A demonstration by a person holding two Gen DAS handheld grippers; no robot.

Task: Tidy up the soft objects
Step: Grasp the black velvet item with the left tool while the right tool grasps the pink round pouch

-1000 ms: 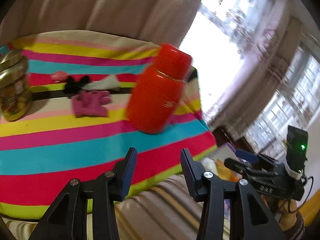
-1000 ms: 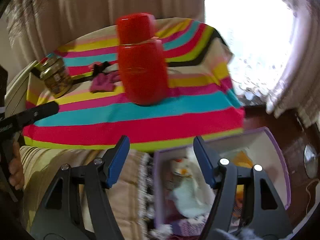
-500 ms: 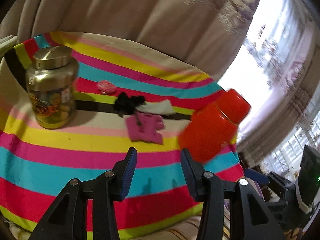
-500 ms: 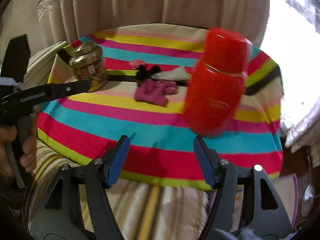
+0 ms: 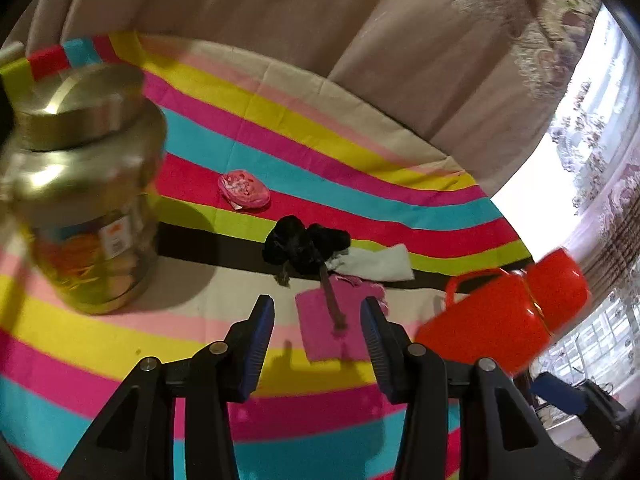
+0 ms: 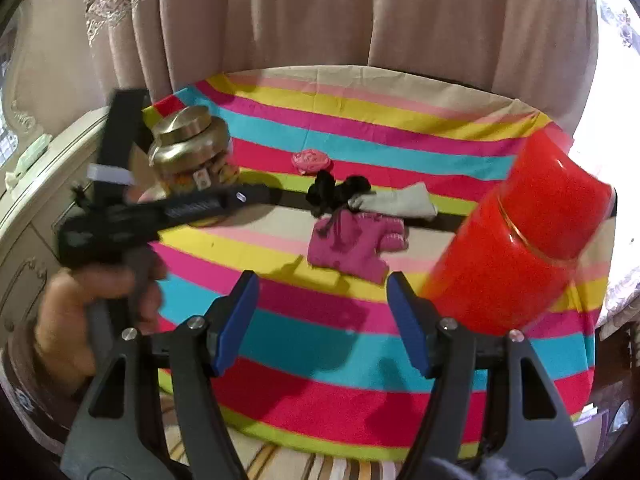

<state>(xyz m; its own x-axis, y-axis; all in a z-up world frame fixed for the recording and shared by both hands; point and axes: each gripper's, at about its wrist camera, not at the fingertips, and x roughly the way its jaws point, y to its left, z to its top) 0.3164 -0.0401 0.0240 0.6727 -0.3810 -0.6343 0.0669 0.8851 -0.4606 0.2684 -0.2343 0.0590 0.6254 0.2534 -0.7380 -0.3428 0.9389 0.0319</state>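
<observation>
Home living room: lace curtains (image 6: 320, 16), striped tablecloth (image 6: 360, 128) (ornate cabinet (image 6: 24, 200) beside).

Black tongs (image 5: 317, 336), blue pads (image 6: 236, 316), silver screws.

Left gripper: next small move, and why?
Probably ease the left gripper forward and down onto the pink cloth. Its fingers are open and empty, and the cloth lies flat on the striped tablecloth framed between them, nearest of the soft pieces.

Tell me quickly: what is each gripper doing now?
Left gripper: open, holding nothing.
Right gripper: open, holding nothing.
</observation>
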